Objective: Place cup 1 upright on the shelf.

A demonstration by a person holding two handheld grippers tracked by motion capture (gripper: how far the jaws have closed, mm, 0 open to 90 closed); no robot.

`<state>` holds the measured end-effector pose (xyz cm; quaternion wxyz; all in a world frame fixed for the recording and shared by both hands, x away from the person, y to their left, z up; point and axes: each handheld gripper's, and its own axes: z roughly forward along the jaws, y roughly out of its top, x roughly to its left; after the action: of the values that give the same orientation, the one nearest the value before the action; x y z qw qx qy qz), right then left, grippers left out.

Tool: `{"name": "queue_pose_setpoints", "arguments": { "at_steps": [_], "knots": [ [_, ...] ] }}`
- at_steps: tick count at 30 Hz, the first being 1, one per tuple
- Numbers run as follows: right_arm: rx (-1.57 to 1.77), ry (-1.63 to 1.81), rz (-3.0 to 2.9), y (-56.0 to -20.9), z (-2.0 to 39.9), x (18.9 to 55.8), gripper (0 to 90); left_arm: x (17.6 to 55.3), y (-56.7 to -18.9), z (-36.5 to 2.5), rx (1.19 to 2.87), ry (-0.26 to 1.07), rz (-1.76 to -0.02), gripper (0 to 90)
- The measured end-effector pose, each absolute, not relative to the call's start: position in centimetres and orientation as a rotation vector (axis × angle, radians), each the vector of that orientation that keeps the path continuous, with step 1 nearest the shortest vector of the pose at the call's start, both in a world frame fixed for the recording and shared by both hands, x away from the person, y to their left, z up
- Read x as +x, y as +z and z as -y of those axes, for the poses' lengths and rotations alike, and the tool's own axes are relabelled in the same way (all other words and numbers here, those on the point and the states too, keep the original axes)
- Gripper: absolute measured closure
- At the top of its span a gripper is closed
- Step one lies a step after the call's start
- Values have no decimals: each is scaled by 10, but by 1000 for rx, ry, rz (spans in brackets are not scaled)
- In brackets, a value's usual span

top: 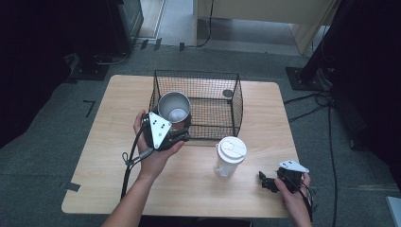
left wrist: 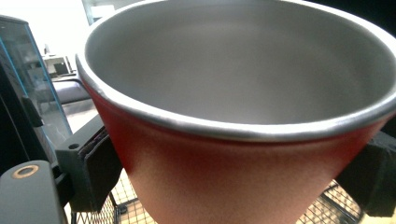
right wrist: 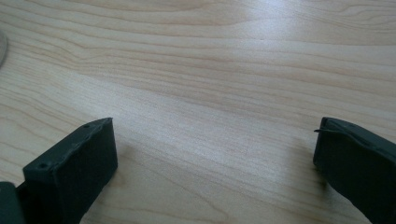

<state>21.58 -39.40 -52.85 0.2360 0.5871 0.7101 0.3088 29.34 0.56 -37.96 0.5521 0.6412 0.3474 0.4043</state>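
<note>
Red steel cup (top: 173, 109) is clamped in the left gripper (top: 182, 135), held up right at the front-left corner of the wire basket (top: 222, 101), whose mesh wall sits just behind it. White-lidded tumbler (top: 230, 156) stands on the table (top: 104, 156) between both grippers, and the right gripper (top: 265, 182) sits spread wide with nothing in it near the table's right front corner.

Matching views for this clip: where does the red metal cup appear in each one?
High view: red metal cup left of centre, at the wire basket front-left corner, in the left gripper.
Left gripper view: cup close up, between both jaws.
Right gripper view: not in it.
Shared landmark: wooden table.
</note>
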Motion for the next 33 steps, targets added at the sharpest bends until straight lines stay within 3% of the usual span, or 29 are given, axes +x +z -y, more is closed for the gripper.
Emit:
{"name": "queue_pose_setpoints", "arguments": {
  "at_steps": [22, 33],
  "knots": [
    [1602, 851, -1956, -528, 394, 216, 0, 361, -396, 12, 1542, 977, -931, 83],
    [1600, 852, -1957, -529, 394, 216, 0, 390, -421, 19, 1637, 904, -1050, 83]
  ]
}}
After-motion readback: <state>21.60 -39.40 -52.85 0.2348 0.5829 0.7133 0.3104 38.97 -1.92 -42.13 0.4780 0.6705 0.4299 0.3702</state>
